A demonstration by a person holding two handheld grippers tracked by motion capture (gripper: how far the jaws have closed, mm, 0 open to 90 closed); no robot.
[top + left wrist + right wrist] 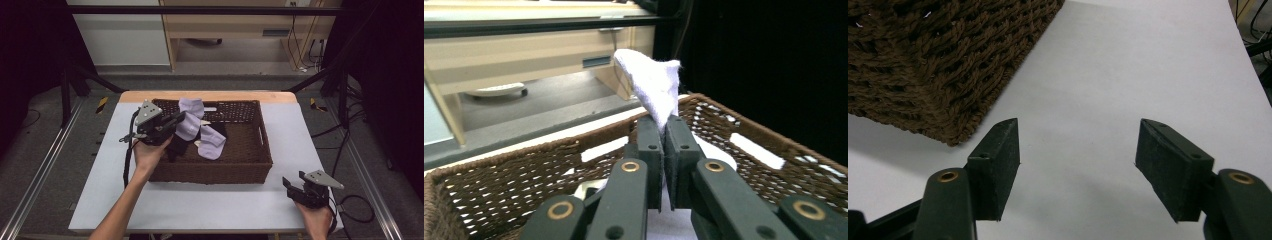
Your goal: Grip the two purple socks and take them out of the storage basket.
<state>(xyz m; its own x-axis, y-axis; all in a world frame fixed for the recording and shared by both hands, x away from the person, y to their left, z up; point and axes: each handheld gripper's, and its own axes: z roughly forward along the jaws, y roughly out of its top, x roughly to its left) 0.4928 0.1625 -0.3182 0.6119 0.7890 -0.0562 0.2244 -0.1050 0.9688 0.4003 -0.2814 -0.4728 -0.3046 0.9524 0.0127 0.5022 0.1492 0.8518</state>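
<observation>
The left hand-held gripper is squeezed tight on a light purple sock, holding it above the brown basket near the far edge of the tabletop; the sock looks soft, light and floppy, so it will droop and swing; a pinch on a thick fold near its end seems best; another purple sock lies inside the basket; the right hand-held gripper is wide open and holds nothing, near the tabletop's near right corner.

No legible text, labels, brand marks or numbers anywhere. The one candidate is a small grey plate on the front of the wooden desk behind the counter, too blurred to read. Yellow-and-black hazard tape marks the floor, a pattern only, no writing.
</observation>
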